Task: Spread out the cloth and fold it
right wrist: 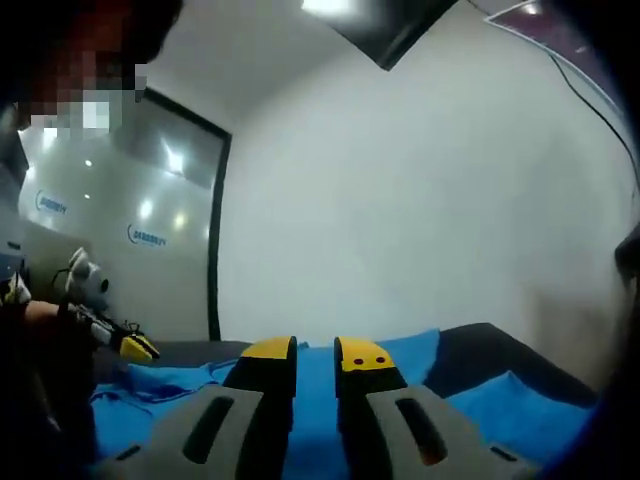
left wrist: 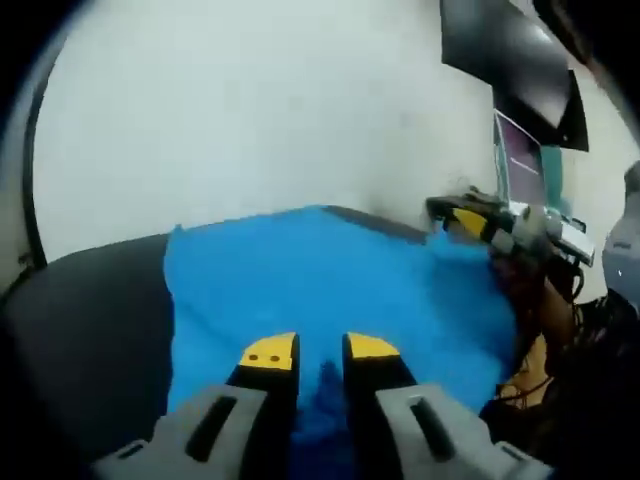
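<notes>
White wall is filling the background behind a dark table [left wrist: 80,330], and the blue cloth [left wrist: 330,290] is lying spread across it. Nearest in the left gripper view, the left gripper [left wrist: 320,355] is sitting at six o'clock, its yellow-tipped jaws nearly together and pinching a fold of cloth. Farther off, at three o'clock, the right gripper [left wrist: 470,222] is holding the cloth's far edge. Over in the right gripper view, its jaws are standing close together at six o'clock on the cloth; whether they're clamping it, I cannot tell.
</notes>
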### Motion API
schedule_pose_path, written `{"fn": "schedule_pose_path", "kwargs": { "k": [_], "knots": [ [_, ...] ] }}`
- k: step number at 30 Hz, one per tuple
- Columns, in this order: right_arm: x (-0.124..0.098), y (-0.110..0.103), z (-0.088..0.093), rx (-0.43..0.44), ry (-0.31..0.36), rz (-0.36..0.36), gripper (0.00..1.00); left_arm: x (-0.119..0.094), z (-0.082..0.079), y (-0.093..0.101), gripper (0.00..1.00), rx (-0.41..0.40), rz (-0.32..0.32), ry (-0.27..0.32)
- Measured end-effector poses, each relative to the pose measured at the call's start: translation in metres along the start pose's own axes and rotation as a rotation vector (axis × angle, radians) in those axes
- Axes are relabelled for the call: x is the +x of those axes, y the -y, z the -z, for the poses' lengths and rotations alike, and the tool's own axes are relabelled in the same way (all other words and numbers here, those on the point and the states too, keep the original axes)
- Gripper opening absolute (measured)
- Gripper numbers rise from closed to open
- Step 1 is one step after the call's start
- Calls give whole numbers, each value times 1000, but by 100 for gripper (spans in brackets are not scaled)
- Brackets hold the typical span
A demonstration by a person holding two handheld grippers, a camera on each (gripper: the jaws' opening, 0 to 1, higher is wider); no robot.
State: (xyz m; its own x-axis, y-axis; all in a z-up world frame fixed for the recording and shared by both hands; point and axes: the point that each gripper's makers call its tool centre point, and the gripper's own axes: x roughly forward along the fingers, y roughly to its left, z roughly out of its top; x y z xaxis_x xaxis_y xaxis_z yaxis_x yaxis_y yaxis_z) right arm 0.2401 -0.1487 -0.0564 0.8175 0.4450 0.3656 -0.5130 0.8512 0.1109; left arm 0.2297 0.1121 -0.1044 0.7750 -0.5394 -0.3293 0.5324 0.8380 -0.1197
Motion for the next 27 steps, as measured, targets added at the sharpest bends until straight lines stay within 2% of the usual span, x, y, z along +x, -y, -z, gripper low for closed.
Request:
{"fn": "schedule_pose_path", "kwargs": {
  "k": [2,3,5,7,8,9,11,13,14,16,19,20,21,23,25,26,27],
  "knots": [
    [0,0,0,0,-1,1,13,13,6,1,20,-86,23,-22],
    [0,0,1,0,-3,2,13,18,17,2,20,-90,22,-69],
    [-1,1,1,1,-3,5,13,27,41,9,19,-39,26,-164],
    [-1,1,1,0,-1,9,13,32,60,19,19,16,37,-225],
    [-1,1,1,-2,-1,11,13,34,66,23,19,25,34,-235],
    [-1,2,1,-4,-4,12,13,36,55,23,19,81,18,-163],
    [0,2,3,-11,-14,18,13,34,60,29,22,110,31,-204],
    [1,3,5,-17,-25,25,13,31,56,37,22,91,79,-187],
    [2,4,6,-19,-30,29,13,28,52,38,21,64,98,-165],
    [2,5,8,-23,-41,36,13,21,32,28,20,13,94,-61],
    [4,11,11,-27,-60,69,14,-1,-12,-14,20,-17,16,148],
    [2,17,15,-13,-89,108,14,-10,-25,-30,20,-42,-4,210],
    [0,21,13,-13,-90,147,14,-18,-36,-47,20,-65,-20,259],
    [-9,21,5,-17,-89,233,15,-29,-49,-75,20,-104,-45,313],
    [-21,19,1,-47,-136,321,18,-39,-62,-106,20,-112,-79,377],
    [-28,19,2,-35,-174,372,19,-41,-65,-118,20,-99,-101,389],
    [-39,23,6,-68,-247,440,21,-41,-66,-128,19,-87,-114,397]
  ]
}}
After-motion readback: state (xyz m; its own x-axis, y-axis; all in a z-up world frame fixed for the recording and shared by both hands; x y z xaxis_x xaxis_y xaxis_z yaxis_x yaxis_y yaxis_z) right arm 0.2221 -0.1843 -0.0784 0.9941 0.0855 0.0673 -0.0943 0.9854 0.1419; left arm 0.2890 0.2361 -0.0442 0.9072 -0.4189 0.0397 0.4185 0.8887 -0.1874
